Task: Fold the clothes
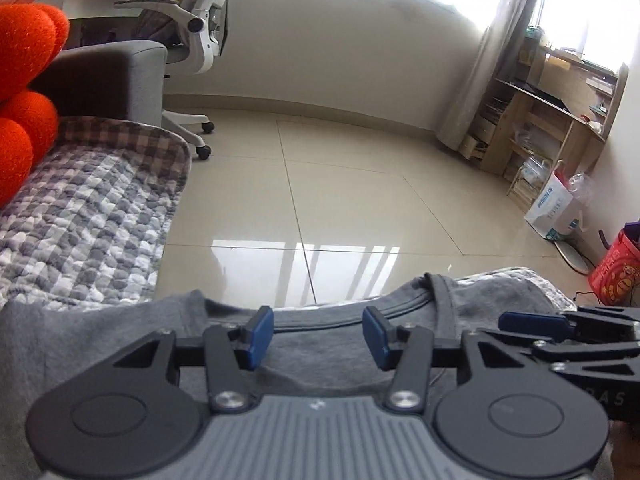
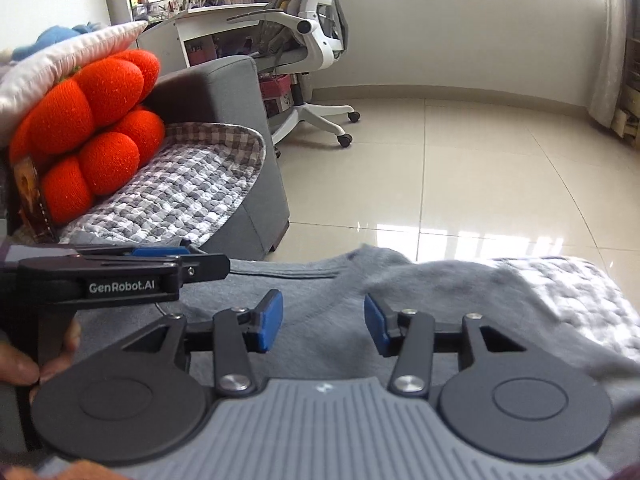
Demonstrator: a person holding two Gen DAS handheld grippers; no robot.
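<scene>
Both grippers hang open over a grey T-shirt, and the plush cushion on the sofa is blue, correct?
Not quite: the plush cushion on the sofa is orange-red, as the right wrist view shows. Both grippers, left and right, do hang open over the grey T-shirt.

You can read "GenRobot.AI" in white on the black side of the left gripper point(image 2: 160, 258), seen from the right wrist cam. From the left wrist cam you get pale letters "R A S" on the black body of the right gripper point(image 1: 534, 322), low at the frame's right edge; rest of that word is cut off. The white box point(image 1: 549, 209) by the shelves has blue print, too small to read. The red bag point(image 1: 616, 270) has printed figures and marks, not legible either.
</scene>
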